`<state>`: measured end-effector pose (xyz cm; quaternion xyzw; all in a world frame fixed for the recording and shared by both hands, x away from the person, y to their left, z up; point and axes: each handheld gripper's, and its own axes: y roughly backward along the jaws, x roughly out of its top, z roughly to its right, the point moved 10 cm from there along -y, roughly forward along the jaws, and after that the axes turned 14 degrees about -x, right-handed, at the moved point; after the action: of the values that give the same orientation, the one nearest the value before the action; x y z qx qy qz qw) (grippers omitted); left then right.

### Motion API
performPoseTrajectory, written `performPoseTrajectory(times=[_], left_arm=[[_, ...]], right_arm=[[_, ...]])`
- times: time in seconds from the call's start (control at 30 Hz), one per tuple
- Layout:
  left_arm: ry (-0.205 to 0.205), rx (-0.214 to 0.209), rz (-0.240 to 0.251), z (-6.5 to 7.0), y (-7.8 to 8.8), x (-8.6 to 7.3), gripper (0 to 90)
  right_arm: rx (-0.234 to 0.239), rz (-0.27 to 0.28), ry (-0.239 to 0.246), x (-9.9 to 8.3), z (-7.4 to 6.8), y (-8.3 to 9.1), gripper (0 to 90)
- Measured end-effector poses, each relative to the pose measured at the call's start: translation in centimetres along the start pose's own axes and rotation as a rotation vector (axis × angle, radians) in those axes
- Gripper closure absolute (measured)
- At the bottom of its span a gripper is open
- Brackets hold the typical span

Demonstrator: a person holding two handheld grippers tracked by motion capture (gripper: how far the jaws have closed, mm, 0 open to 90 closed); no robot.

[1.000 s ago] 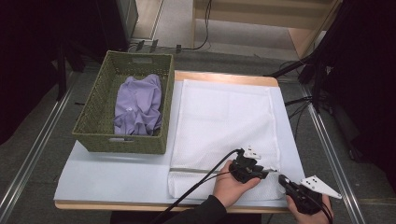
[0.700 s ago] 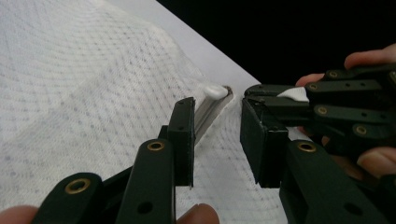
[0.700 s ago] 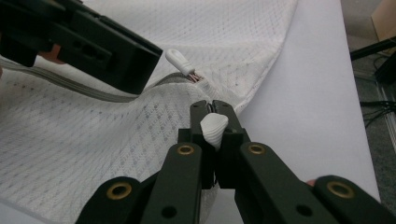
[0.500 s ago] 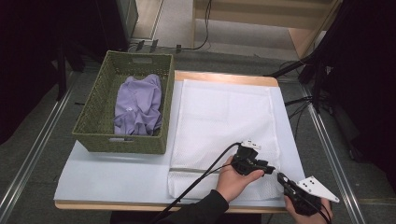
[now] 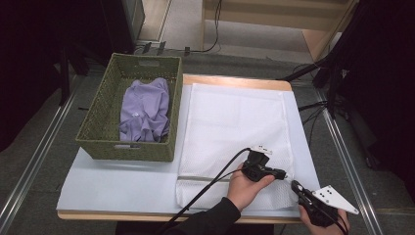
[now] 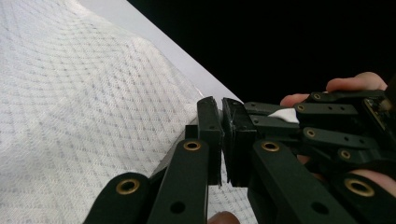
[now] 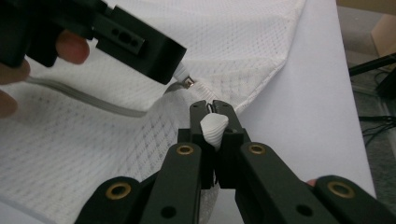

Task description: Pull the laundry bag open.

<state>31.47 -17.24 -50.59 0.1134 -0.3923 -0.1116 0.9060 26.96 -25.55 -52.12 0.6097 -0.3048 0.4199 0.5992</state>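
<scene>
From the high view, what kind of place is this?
Probably a lab or recording setup, not a home: a work table on aluminium rails, loose cables on the floor, dark curtains around.

Even overhead light, dark surroundings, near jaws softly out of focus.

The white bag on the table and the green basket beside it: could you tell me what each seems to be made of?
The white bag looks like a thin synthetic mesh fabric, matte: the gripper views show a fine diamond weave, and a grey zipper runs along it. The green basket appears woven, perhaps of paper cord or grass, with an even plaited texture and a dull finish.
</scene>
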Motion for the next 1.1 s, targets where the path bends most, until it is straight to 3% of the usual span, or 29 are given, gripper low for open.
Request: performPoseTrajectory(times=[0.1, 0.17, 0.3, 0.4, 0.47, 0.63, 0.87, 1.0, 1.1], left_arm=[[-0.001, -0.015, 0.02, 0.1, 0.3, 0.0, 87.7], [-0.014, -0.024, 0.025, 0.2, 0.5, -0.1, 87.7], [-0.029, -0.03, 0.039, 0.3, 0.7, -0.3, 87.7], [-0.03, -0.038, 0.037, 0.3, 0.5, -0.6, 87.7], [-0.027, -0.036, 0.031, 0.2, 0.5, -0.9, 87.6], [-0.019, -0.034, 0.034, -0.1, 0.8, -1.2, 87.6], [-0.018, -0.038, 0.042, 0.0, 0.9, -1.3, 87.6], [-0.017, -0.039, 0.037, 0.0, 1.0, -1.4, 87.6], [-0.002, -0.05, 0.038, -0.1, 0.9, -1.5, 87.5]], right_arm=[[0.024, 0.011, -0.102, 0.3, 0.4, 0.0, 71.4], [0.039, -0.01, -0.204, 0.2, 0.8, -0.3, 61.3], [0.123, -0.053, -0.361, 0.3, 1.0, -0.8, 53.1], [0.199, -0.084, -0.439, 0.3, 0.4, -1.1, 53.3], [0.248, -0.088, -0.466, 0.5, -0.1, -1.2, 58.5], [0.256, -0.052, -0.489, 1.1, 0.0, -1.0, 76.8], [0.262, -0.063, -0.505, 1.1, -0.6, -1.3, 73.5], [0.279, -0.054, -0.528, 1.4, -0.7, -1.2, 84.1], [0.265, -0.039, -0.501, 1.6, -0.8, -1.0, 87.0]])
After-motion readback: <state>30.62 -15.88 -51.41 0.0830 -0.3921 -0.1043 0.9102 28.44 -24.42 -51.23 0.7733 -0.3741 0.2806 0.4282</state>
